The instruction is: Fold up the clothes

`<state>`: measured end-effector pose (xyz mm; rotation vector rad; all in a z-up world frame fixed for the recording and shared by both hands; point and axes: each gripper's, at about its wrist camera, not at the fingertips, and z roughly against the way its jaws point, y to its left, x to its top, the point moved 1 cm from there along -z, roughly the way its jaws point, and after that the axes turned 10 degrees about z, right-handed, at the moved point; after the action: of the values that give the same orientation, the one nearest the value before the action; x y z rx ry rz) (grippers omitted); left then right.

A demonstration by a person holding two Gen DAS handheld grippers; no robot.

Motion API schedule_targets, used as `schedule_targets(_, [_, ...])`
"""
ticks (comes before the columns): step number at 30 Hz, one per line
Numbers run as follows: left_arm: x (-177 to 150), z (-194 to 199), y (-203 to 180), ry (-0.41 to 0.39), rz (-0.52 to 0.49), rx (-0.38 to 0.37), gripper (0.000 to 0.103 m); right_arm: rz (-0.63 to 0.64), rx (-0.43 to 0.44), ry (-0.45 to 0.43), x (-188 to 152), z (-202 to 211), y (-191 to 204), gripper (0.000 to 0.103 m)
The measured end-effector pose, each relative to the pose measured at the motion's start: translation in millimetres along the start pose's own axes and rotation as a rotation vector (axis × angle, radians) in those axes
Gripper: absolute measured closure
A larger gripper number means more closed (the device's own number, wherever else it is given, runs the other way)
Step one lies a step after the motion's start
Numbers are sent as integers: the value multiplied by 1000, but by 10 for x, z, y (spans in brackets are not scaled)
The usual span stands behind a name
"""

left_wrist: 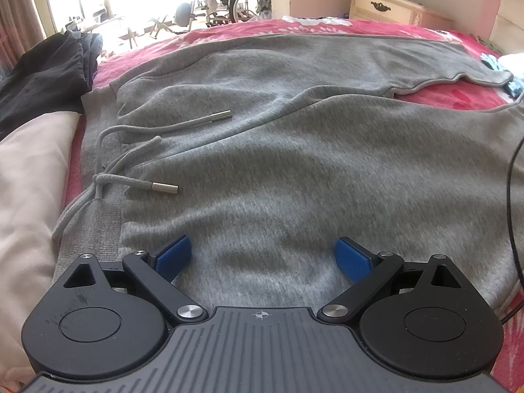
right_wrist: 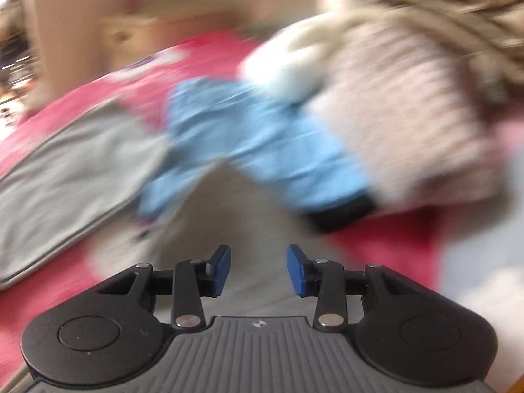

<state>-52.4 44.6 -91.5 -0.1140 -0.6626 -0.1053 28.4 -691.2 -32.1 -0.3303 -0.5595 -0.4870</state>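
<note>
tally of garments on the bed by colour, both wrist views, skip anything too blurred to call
Grey: 1, the sweatpants
Black: 1, the dark garment
Light blue: 1, the blue garment
Pale pink: 1, the pink striped piece
Total: 4
The right view is motion-blurred, so the last two are judged by colour only.

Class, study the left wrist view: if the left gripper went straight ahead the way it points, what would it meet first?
Most likely the grey sweatpants: the open left gripper sits low over that fabric, which fills the path ahead. The drawstring lies off to the left, probably missed. Depth is uncertain.
</note>
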Motion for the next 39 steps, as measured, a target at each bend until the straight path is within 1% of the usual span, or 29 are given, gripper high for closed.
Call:
schedule_targets(1, [4,0,-3,2,-2,1,7,9,18,2,34,-68,37,65])
schedule_targets(9, [21,-12,-18,14,-8,11,6,-124,-169,-30,267,-386,-97,64])
schedule_targets(10, [22,-16,-16,15,-6,12,5,-119,-156,-25,259,-375,-109,64])
schedule_targets(12, [24,-23,-15,16,-6,12,5,-52,-69,22,171,-267,6,64])
schedule_targets(14, [30,-21,-10,19,-15,6,5,-17,21,103,87,-200,225,65])
schedule_targets(16, [34,-21,-3,20,-21,0,5,53,94,174,27,-109,497,66])
schedule_targets(18, [31,-22,6,18,-23,-6,5,153,140,193,-40,39,721,66])
schedule_targets(21, [21,-14,18,13,-19,-8,5,220,182,225,-180,251,824,66])
schedule_targets(23, [13,-8,25,9,-20,-11,5,283,157,261,-290,269,787,66])
schedule_targets(24, [10,-6,28,7,-21,-13,5,301,139,296,-372,248,721,66])
schedule_targets(25, [10,-6,33,6,-23,-14,5,314,100,339,-453,186,634,66])
schedule_targets(27, [11,1,40,7,-30,-16,5,325,-49,398,-558,36,424,66])
schedule_targets(29, [6,10,46,6,-35,-16,5,319,-177,390,-543,52,274,66])
schedule_targets(30, [2,15,48,3,-36,-15,5,314,-213,373,-516,98,244,66])
schedule_targets(31, [-3,20,49,1,-37,-14,5,309,-197,343,-478,179,274,66])
schedule_targets(32, [-7,24,49,0,-36,-12,5,307,-139,305,-444,278,361,66])
schedule_targets(34, [-7,32,48,1,-32,-7,5,351,25,239,-447,505,669,66])
schedule_targets(35, [-6,37,45,0,-35,-5,5,390,105,221,-499,621,854,66])
schedule_targets(37, [-6,52,42,-2,-43,0,5,491,256,211,-685,851,1263,66])
schedule_targets(39, [-11,73,42,-7,-55,8,5,578,380,220,-916,1051,1577,66])
